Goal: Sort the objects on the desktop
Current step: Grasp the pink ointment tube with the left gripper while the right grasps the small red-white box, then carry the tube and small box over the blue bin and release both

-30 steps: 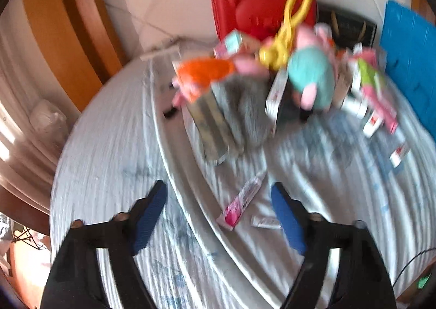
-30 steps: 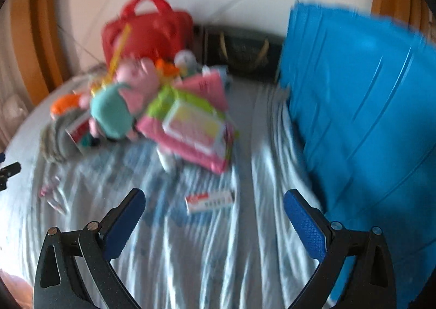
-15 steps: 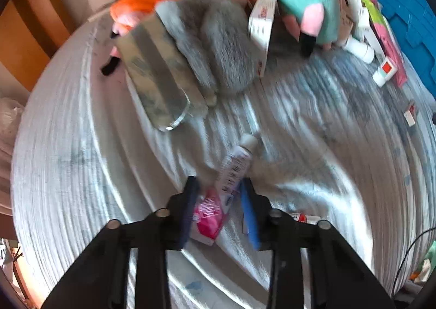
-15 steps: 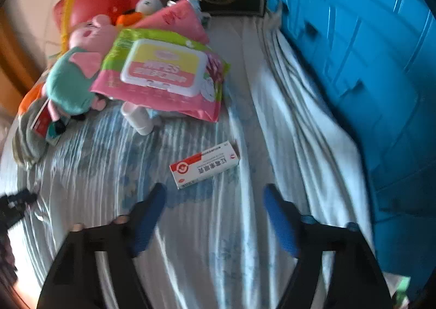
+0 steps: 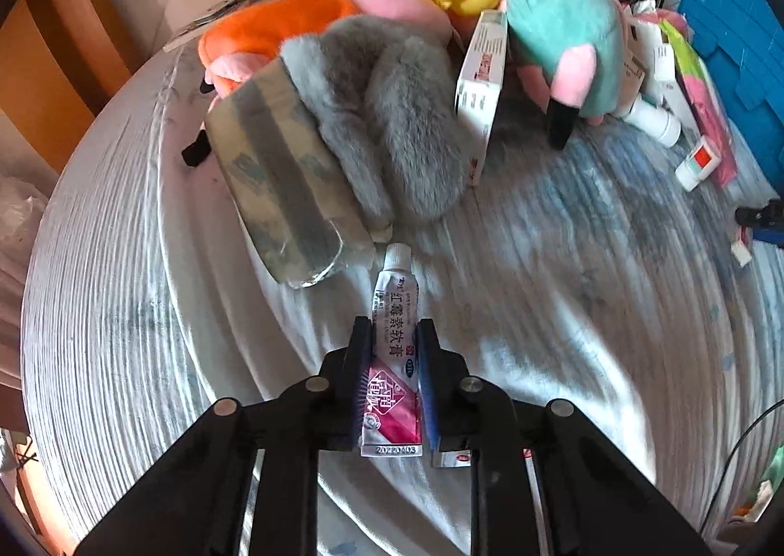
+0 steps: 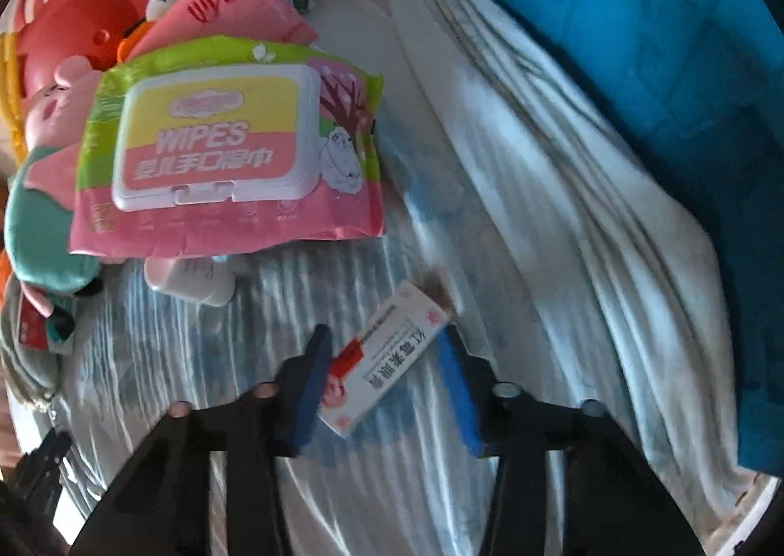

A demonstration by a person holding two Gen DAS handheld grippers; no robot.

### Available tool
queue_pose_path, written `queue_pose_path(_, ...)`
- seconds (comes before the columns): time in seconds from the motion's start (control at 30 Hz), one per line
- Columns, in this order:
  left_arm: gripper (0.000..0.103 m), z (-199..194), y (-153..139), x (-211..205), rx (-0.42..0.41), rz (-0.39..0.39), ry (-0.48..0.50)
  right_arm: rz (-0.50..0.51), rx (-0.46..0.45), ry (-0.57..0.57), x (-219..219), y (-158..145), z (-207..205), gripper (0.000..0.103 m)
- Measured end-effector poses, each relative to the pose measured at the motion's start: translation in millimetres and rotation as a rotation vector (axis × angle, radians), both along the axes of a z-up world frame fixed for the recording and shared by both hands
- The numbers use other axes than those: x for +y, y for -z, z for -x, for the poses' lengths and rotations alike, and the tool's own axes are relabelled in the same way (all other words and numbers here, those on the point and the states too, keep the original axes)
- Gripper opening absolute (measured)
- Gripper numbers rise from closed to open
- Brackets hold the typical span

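An ointment tube (image 5: 392,360) is pinched flat between the left gripper (image 5: 392,335) jaws, just below the grey plush (image 5: 387,124), ready for lifting. The right gripper (image 6: 384,350) jaws are closing around a slanted medicine box (image 6: 382,360) below the wipes pack (image 6: 230,144), on the cloth-covered bench (image 5: 563,311).

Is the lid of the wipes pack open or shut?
Shut. In the right wrist view the white lid lies flat on the wipes pack, its front tab is down, and no wipe shows.
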State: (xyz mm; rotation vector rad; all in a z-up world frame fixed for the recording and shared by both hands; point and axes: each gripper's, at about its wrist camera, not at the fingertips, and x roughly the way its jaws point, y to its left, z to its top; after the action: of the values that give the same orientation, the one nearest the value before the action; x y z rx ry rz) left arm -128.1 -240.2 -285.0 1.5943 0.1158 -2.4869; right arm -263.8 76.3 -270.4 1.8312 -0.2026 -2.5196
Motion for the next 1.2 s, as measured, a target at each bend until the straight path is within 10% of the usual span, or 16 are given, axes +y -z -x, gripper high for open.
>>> queue_pose_path(0.27,0.018,-23,-33,17,0.079,0.033,-0.016,-0.019,0.056,-0.093,-11,-19,-22,0.027)
queue_pose_path(0.63,0.018,-25,-132,61,0.311,0.041,0.068,0.02,0.357,-0.214,7,-144,-99,0.027)
queue_pose_path(1.2,0.018,-11,-298,323,0.683,-0.062,0.377,-0.044,0.803,-0.143,187,-320,-180,0.027)
